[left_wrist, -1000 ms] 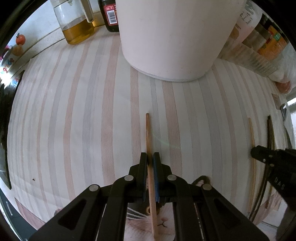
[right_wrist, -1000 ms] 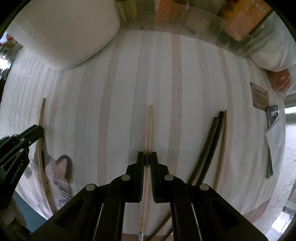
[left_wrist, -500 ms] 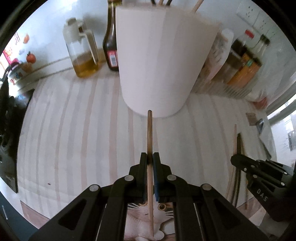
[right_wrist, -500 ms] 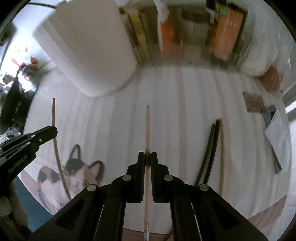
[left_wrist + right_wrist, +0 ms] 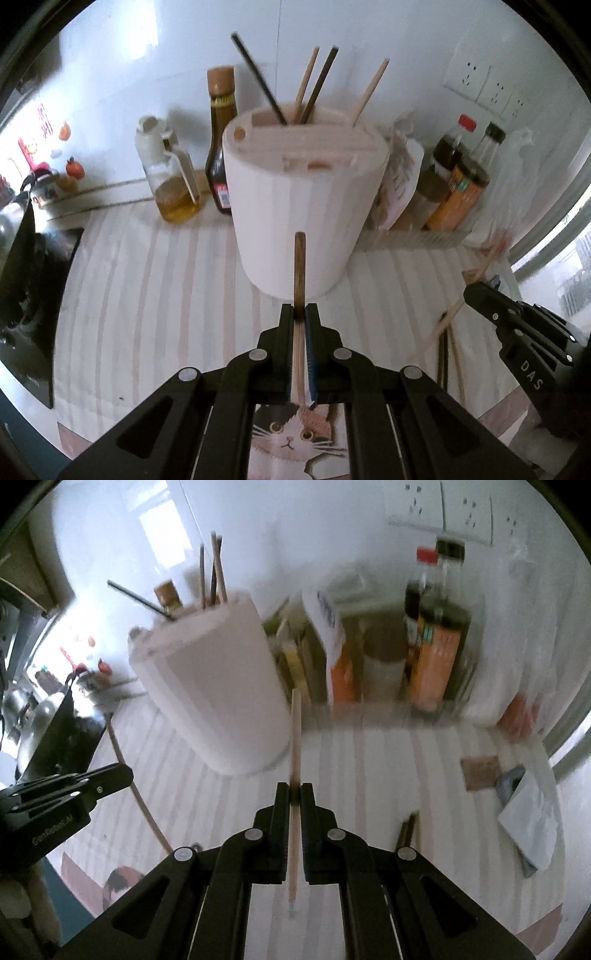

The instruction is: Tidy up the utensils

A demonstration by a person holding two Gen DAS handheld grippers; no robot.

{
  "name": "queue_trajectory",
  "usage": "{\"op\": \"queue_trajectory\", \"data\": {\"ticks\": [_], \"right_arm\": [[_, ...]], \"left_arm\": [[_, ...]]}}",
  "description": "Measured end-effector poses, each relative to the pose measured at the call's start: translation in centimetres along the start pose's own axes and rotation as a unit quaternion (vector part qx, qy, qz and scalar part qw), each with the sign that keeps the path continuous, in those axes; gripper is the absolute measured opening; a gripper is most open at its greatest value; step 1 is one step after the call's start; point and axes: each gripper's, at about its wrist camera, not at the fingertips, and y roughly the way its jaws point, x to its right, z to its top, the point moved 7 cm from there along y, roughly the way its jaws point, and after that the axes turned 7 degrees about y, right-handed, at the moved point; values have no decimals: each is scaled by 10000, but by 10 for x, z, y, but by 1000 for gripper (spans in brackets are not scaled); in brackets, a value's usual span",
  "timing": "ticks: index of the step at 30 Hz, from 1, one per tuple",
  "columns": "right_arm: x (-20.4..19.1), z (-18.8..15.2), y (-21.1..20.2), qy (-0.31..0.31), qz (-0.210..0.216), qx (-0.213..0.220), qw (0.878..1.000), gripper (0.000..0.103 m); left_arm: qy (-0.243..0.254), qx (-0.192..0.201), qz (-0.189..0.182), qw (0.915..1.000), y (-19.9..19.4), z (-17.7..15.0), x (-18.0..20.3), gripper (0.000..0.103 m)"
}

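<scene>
My left gripper is shut on a brown wooden chopstick that points up toward the white utensil holder. Several chopsticks stand in the holder's slots. My right gripper is shut on a pale wooden chopstick, lifted above the striped mat, with the holder to its upper left. In the left wrist view the right gripper shows at the right edge with its chopstick. The left gripper and its chopstick appear at the left of the right wrist view.
Dark and pale chopsticks still lie on the mat at the right. An oil jug and a sauce bottle stand behind the holder, more bottles and jars in a tray to its right. A dark stove lies left; a folded cloth lies right.
Both grippers have risen from the mat, each carrying its chopstick, and tilted up so that the holder's top and the back wall have come into view.
</scene>
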Motion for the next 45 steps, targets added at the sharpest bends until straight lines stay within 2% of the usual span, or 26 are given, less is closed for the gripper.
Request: {"op": "queue_trajectory", "data": {"ticks": [2,3,7,9,10,11,13,14,16,17,18,22,23,25,28,30,32,34,35,36,38,42,45], "right_arm": [[-2,10,-8,7,6,203,9998,5],[-4,15,-13,0,32,289,9996,0],[-11,30,-27,-41,77,543,9985,0],[-13,32,-24,-33,136,371,9992,0],[-10,33,-19,163,225,213,9994,0],[0,32,-10,602,418,0,9973,0],[19,27,9,1191,513,-415,9907,1],[35,22,21,1682,656,-617,9816,2],[61,11,38,2430,721,-848,9636,16],[77,2,50,2849,715,-1004,9506,27],[90,-7,59,3216,692,-1121,9377,31],[122,-31,79,4024,461,-1317,9048,31],[127,-34,83,4101,306,-1336,9017,31],[131,-34,91,4071,-13,-1363,9032,31],[126,-31,101,3686,-619,-1464,9159,31],[117,-36,118,3267,-1137,-1852,9198,32],[107,-29,127,2671,-1563,-1927,9312,31],[97,-26,139,2219,-1717,-2046,9378,30],[92,-26,145,1956,-1928,-2168,9368,25],[88,-25,151,1675,-2050,-2252,9377,14],[82,-25,157,1422,-1982,-2309,9419,9],[81,-35,156,1117,-1705,-2280,9521,7],[84,-47,146,1102,-1423,-2061,9618,6]], "left_arm": [[7,87,24,10000,-4,8,0,4],[-11,125,19,9999,-6,11,1,3],[20,275,69,9996,-11,23,2,3],[12,303,108,9995,-10,27,0,3],[0,309,141,9994,-8,28,-2,3],[-37,308,180,9994,-6,29,-5,3],[-82,307,280,9991,-3,28,-8,3],[-132,282,335,9990,1,27,-12,3],[-215,223,442,9985,8,26,-19,3],[-271,210,505,9981,12,26,-24,4],[-290,226,584,9976,14,28,-27,4],[-481,215,665,9964,20,34,-40,4],[-505,210,662,9963,22,35,-42,4],[-531,205,668,9961,24,37,-45,4],[-561,202,628,9962,24,38,-46,4],[-556,202,609,9964,24,38,-45,4],[-557,206,587,9965,24,38,-44,4],[-552,206,575,9966,24,38,-44,4],[-558,210,554,9967,24,38,-44,4],[-553,211,548,9967,24,38,-43,4],[-542,210,521,9969,24,38,-41,4],[-504,218,488,9973,23,37,-38,4],[-481,247,471,9974,18,36,-36,3]]}}
